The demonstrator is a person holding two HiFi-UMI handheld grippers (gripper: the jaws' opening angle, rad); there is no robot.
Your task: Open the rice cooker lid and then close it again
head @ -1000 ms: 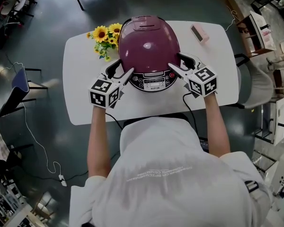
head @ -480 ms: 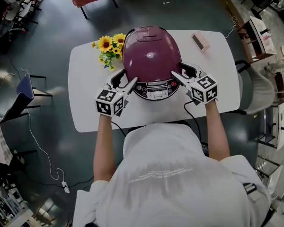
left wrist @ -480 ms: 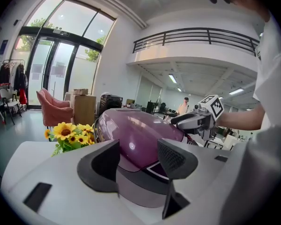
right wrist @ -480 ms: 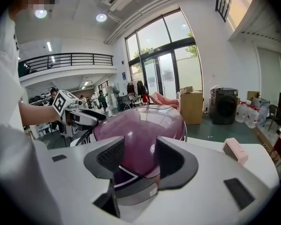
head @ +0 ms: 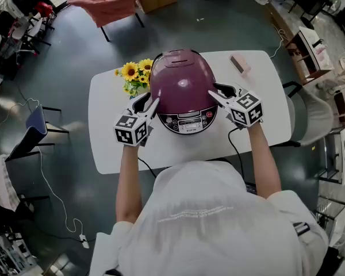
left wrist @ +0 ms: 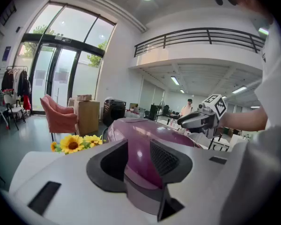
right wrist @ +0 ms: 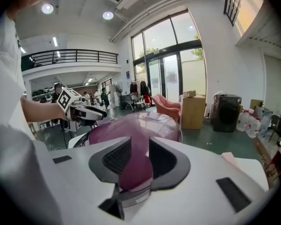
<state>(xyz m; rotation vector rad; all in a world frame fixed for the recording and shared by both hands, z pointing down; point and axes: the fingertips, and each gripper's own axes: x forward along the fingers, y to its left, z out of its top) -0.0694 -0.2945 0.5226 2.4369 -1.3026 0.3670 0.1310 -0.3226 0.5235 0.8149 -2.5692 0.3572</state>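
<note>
Was closing half-narrowed jaws of left gripper (head: 148, 101) and right gripper (head: 214, 91) flanking rice cooker (head: 187, 119); gripped nothing, left lid (head: 181, 73) unopened.

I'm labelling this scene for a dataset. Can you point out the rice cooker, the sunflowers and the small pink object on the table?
rice cooker (head: 181, 82), head view, top of its purple lid.
sunflowers (head: 130, 71), head view, on a yellow bloom.
pink object (head: 240, 64), head view, its top face.
</note>
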